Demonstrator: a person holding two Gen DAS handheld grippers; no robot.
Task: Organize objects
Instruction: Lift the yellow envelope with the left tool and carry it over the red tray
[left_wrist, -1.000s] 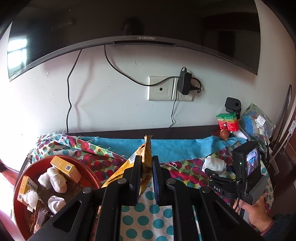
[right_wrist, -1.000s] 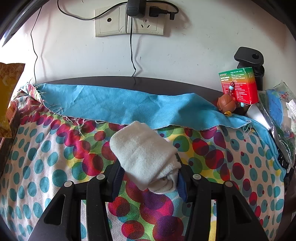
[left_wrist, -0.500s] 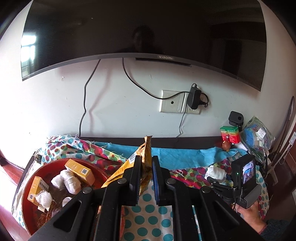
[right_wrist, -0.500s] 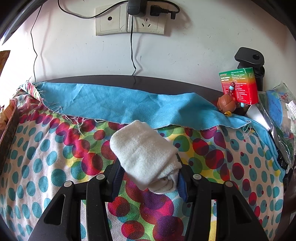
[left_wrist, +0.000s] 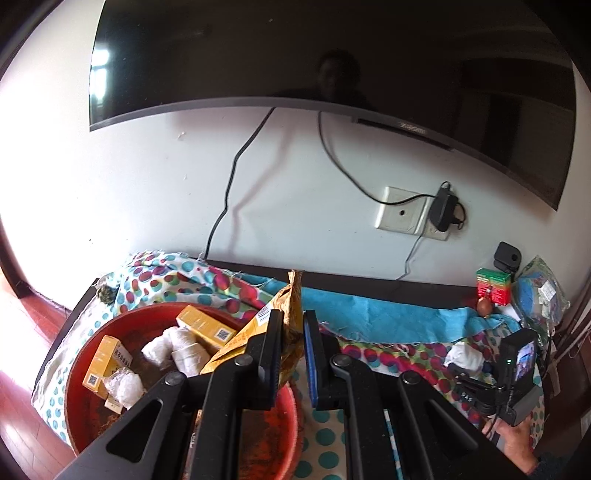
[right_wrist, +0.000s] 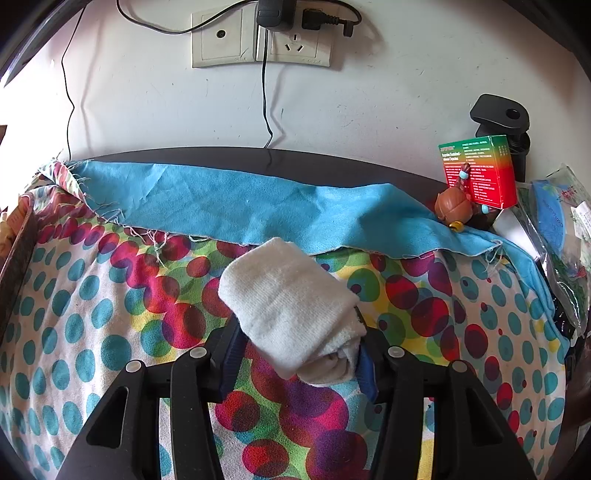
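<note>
My left gripper (left_wrist: 293, 321) is shut on a yellow snack packet (left_wrist: 291, 295) that stands up between its jaws. It hangs over the right part of a red bowl (left_wrist: 79, 369). In the bowl lie yellow boxes (left_wrist: 205, 326) and white rolled socks (left_wrist: 173, 347). My right gripper (right_wrist: 299, 347) points down at the dotted tablecloth (right_wrist: 92, 332) with a white rolled sock (right_wrist: 288, 302) between its jaws. The jaws are opening, and the pads still touch the roll's sides. In the left wrist view that sock (left_wrist: 463, 356) shows at the far right.
A blue cloth (right_wrist: 240, 206) lies along the table's back edge. At the back right stand a green-and-red box (right_wrist: 478, 171), a small brown figure (right_wrist: 453, 206), a black device (right_wrist: 500, 118) and a plastic bag (right_wrist: 561, 229). A television (left_wrist: 332, 55) and a wall socket (right_wrist: 258, 35) are above.
My left gripper has carried the packet leftwards and a little upwards, so the red bowl now lies right under it. The right gripper has stayed in place around the sock.
</note>
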